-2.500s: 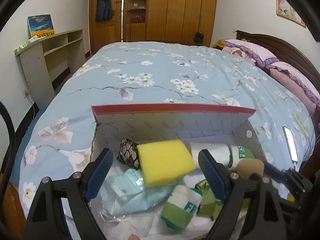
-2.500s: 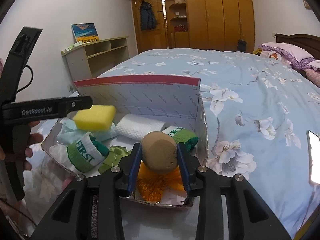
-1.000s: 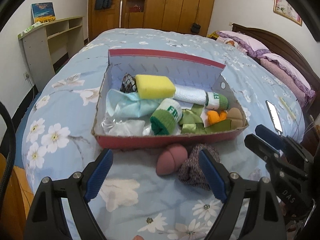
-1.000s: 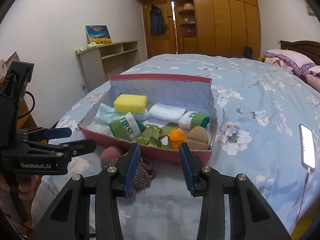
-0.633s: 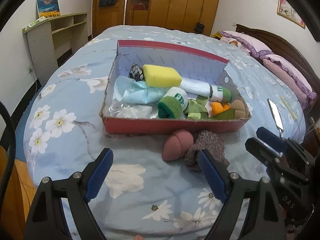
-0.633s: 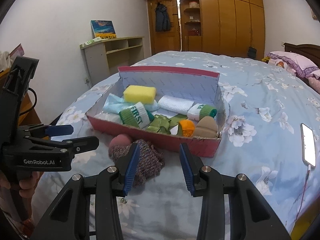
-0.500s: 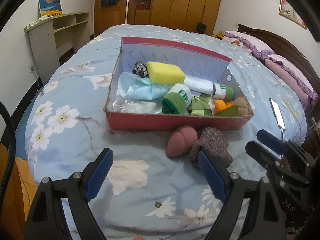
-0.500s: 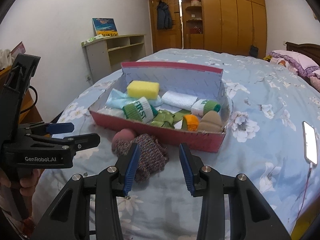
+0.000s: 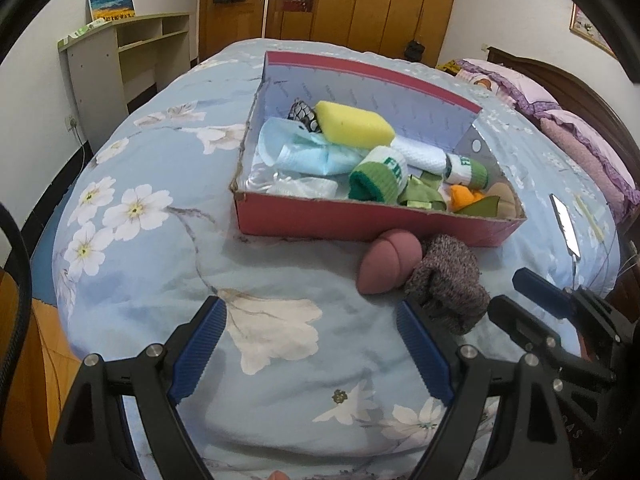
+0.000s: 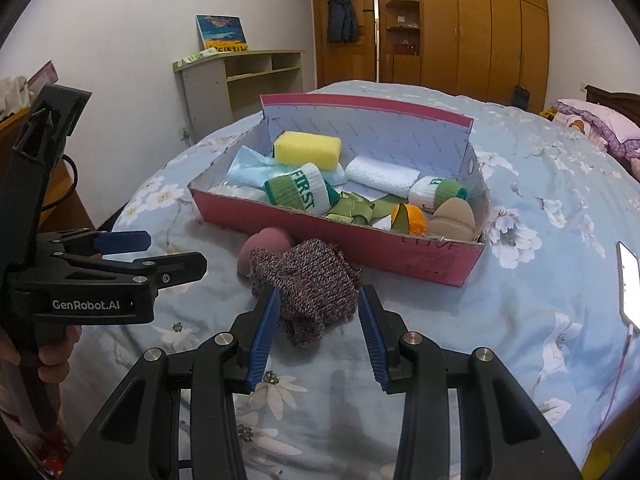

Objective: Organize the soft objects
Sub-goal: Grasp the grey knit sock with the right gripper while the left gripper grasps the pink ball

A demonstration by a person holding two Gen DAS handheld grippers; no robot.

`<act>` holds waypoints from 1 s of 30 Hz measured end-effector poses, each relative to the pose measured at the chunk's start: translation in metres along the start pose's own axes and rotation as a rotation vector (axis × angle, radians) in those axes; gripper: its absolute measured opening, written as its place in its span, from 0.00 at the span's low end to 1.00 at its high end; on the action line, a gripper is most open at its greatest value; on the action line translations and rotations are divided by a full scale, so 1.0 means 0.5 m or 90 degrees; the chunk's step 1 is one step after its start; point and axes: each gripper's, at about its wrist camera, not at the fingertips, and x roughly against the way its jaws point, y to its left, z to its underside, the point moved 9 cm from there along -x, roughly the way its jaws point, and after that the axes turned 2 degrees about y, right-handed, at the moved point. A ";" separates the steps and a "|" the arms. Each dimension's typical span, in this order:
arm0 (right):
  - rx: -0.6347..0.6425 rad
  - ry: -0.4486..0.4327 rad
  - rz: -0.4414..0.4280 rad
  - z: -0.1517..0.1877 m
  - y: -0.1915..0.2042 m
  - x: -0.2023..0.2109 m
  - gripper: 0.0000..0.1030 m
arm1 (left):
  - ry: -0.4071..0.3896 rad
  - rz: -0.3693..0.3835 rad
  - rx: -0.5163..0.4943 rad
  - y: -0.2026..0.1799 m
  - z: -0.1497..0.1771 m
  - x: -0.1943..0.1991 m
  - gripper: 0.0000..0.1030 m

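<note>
The right gripper (image 10: pixel 316 320) has its 2 blue-padded fingers (image 10: pixel 262 330) spread wide and empty, straddling the near end of the knitted purple sock (image 10: pixel 308 292) without pressing it; that framing suggests the sock is the next pick, since the pads sit level with its bulk on either side; the left gripper (image 9: pixel 312 344) is likewise parted wide and holds nothing, hanging over bare floral bedspread (image 9: pixel 160 264) well short of any object, probably kept back so the other tool has room; just beyond the sock, touching it, lies the mauve egg-shaped sponge (image 10: pixel 262 250), and both rest against the near wall of the red cardboard box (image 10: pixel 360 242), so 2 pieces appear left outside; inside the box sit a yellow sponge (image 10: pixel 308 150), a rolled green-and-white sock (image 10: pixel 298 190), a white cloth roll (image 10: pixel 380 178), a tan sponge (image 10: pixel 454 216) and other soft bits; a phone (image 10: pixel 628 280) lies off to the right.
</note>
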 end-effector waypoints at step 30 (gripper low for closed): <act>0.025 0.043 0.003 0.011 0.013 -0.074 0.16 | 0.032 0.008 0.021 0.023 0.029 -0.039 0.87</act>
